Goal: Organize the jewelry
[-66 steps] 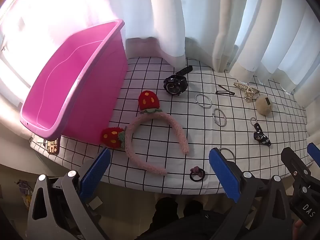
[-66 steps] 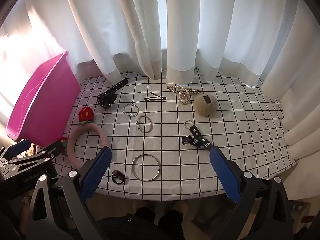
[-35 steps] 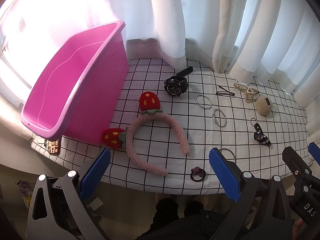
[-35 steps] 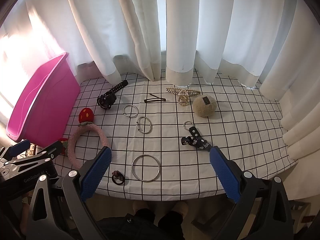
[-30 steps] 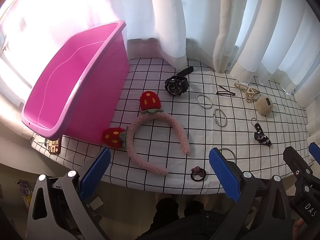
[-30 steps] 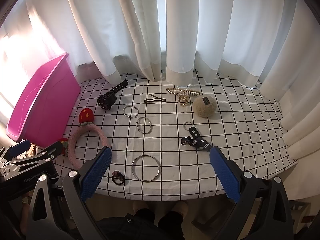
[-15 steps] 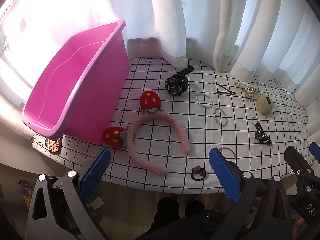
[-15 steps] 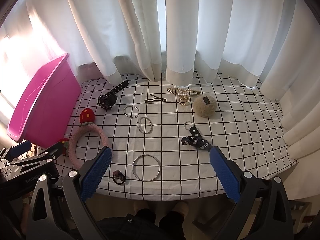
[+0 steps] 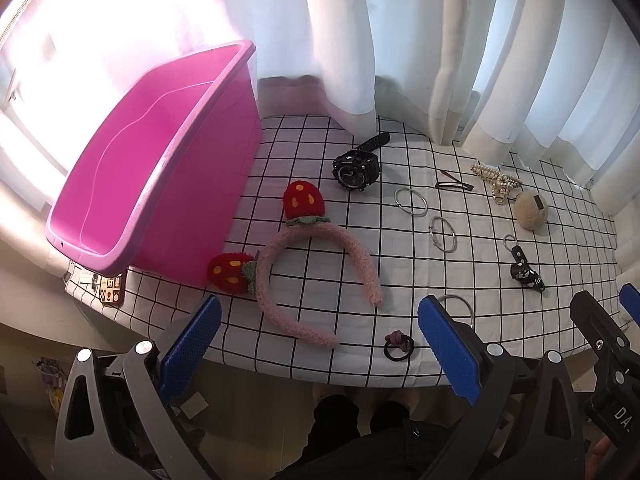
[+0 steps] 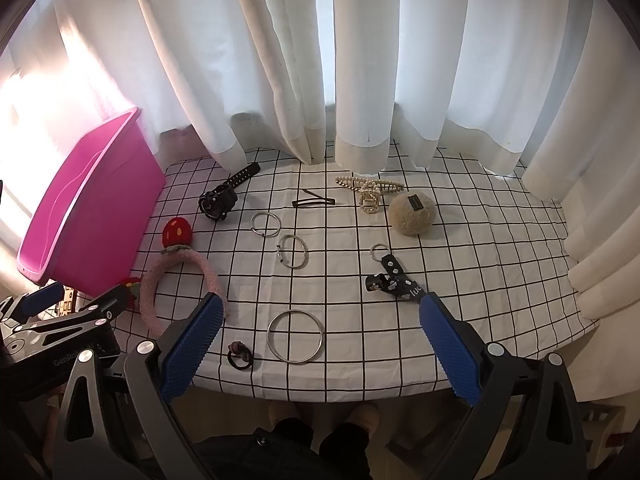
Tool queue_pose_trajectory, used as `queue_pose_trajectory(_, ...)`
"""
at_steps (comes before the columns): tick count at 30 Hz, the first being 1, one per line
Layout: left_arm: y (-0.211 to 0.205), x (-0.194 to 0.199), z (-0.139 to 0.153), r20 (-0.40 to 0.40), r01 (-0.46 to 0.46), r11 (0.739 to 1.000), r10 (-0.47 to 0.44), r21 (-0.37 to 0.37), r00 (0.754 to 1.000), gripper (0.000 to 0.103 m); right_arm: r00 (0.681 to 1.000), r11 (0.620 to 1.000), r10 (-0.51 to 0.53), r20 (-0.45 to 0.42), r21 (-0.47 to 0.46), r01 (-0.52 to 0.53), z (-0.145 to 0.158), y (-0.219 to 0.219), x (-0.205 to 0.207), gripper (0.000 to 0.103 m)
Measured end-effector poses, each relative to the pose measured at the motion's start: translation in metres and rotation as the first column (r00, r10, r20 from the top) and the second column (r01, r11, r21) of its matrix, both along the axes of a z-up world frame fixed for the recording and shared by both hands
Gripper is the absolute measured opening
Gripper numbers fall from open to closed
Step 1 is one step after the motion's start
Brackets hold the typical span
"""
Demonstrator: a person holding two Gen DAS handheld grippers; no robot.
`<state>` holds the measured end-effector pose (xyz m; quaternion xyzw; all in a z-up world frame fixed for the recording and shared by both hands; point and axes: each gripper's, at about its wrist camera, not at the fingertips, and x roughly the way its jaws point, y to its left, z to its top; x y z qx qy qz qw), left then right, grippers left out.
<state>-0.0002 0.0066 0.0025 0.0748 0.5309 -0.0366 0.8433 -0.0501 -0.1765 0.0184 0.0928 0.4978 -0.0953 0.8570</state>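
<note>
White curtains (image 10: 360, 60) hang behind the table (image 10: 480, 280), which wears a black-grid white cloth. The pink bin (image 9: 132, 184) stands at the table's left end; only the left view looks into its hollow, while the right view shows just its outer wall and rim. The left view alone shows small cards (image 9: 110, 292) by the bin's near corner. The plush headband (image 9: 316, 276) with two red strawberries lies just beside the bin. Beyond it sits the black watch (image 9: 356, 168). The right view shows the tan pom-pom (image 10: 412, 208) large and clear, touching the pearl claw clip (image 10: 368, 190), with a black hair clip (image 10: 314, 202) to its left. Two thin bangles (image 10: 266, 224) lie mid-table, a larger ring (image 10: 295, 336) near the front edge, a black keychain strap (image 10: 394, 280) to its right, and a small hair tie (image 10: 240, 354) at the edge.

The left tool (image 9: 320, 344) and right tool (image 10: 318, 344) both hover at the front edge, jaws wide, empty. A person's dark legs show below.
</note>
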Motion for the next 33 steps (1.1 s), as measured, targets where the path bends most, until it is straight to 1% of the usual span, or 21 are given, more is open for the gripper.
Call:
queue_pose_trajectory(4,0.002,-0.002,0.0,-0.001,-0.006,1.0,0.006,-0.004,1.0,0.097,1.0,1.0,0.004,0.0,0.002,-0.004,-0.001,-0.001,-0.002,0.094)
queue_pose_trajectory(8,0.007,-0.003,-0.003,-0.012,-0.025,0.999,0.025,-0.027,1.0,0.097,1.0,0.999,0.031,0.002,0.021,-0.031,-0.004,-0.003,-0.003,0.094)
queue_pose_trajectory(10,0.011,-0.004,-0.007,-0.019,-0.048,0.999,0.047,-0.022,0.999,0.097,0.999,0.998,0.047,0.007,0.039,-0.047,-0.006,-0.004,-0.004,0.094)
queue_pose_trajectory(15,0.034,-0.008,-0.025,-0.044,-0.119,0.992,0.118,-0.038,0.992,0.097,0.996,0.995,0.076,0.048,0.067,-0.079,-0.017,-0.015,-0.015,0.094)
queue_pose_trajectory(18,0.045,-0.016,-0.042,-0.055,-0.14,0.989,0.137,-0.046,0.989,0.097,0.994,0.987,0.079,0.072,0.132,-0.088,-0.033,-0.027,-0.024,0.094)
queue_pose_trajectory(21,0.051,-0.026,-0.063,-0.067,-0.152,0.987,0.149,-0.041,0.987,0.097,0.995,0.983,0.079,0.058,0.162,-0.088,-0.054,-0.04,-0.032,0.094)
queue_pose_trajectory(24,0.052,-0.031,-0.085,-0.098,-0.16,0.987,0.156,-0.034,0.983,0.097,0.996,0.985,0.079,0.03,0.152,-0.083,-0.074,-0.051,-0.037,0.094)
queue_pose_trajectory(27,0.054,-0.03,-0.099,-0.101,-0.19,0.981,0.186,-0.026,0.977,0.097,0.998,0.986,0.064,0.005,0.155,-0.064,-0.092,-0.067,-0.041,0.094)
queue_pose_trajectory(33,0.065,-0.019,-0.125,-0.104,-0.297,0.953,0.29,-0.06,0.951,0.097,0.999,0.992,0.03,-0.045,0.126,-0.024,-0.128,-0.1,-0.037,0.094)
